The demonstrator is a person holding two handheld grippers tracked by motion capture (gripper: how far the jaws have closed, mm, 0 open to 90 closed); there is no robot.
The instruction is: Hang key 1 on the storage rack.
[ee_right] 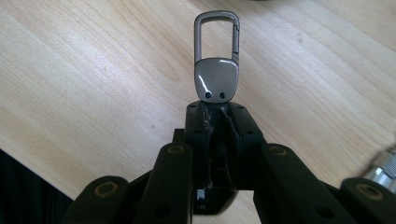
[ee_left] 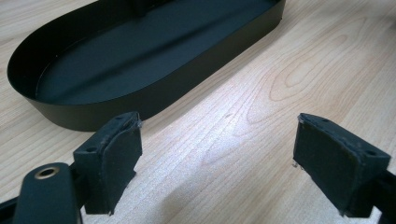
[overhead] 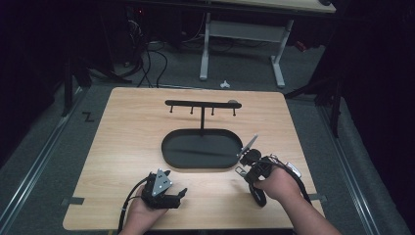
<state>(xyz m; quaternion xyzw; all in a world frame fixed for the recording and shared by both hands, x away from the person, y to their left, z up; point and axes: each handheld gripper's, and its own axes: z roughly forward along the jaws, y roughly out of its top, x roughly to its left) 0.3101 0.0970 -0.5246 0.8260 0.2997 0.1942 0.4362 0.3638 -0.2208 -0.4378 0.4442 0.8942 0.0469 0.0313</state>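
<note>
On the wooden table [overhead: 127, 127] ahead of you, a black oval tray [overhead: 172, 157] sits at the middle, and a thin post rises from it to a black crossbar [overhead: 200, 103] carrying four small hooks along its underside. The tray's wall lies between your grippers and that bar. In the left gripper view, the tray's [ee_left: 154, 100] near wall runs just beyond the jaws, with bare wood between them. Past the table's far edge, cables trail on the floor and a white desk frame [overhead: 242, 36] stands well clear of the work.

Your left gripper [overhead: 171, 197] rests at the near edge, left of centre, its jaws spread wide with nothing between them. Your right gripper [overhead: 241, 170] is near the tray's right end, its jaws pressed together on the keychain clip [ee_right: 217, 56].

The clip is dark grey metal: a rounded, glossy body with two small holes near its base, topped by a slim rectangular carabiner loop. It sticks straight out beyond the jaw tips, pinched by its lower end, above the bare wood just right of the tray.
</note>
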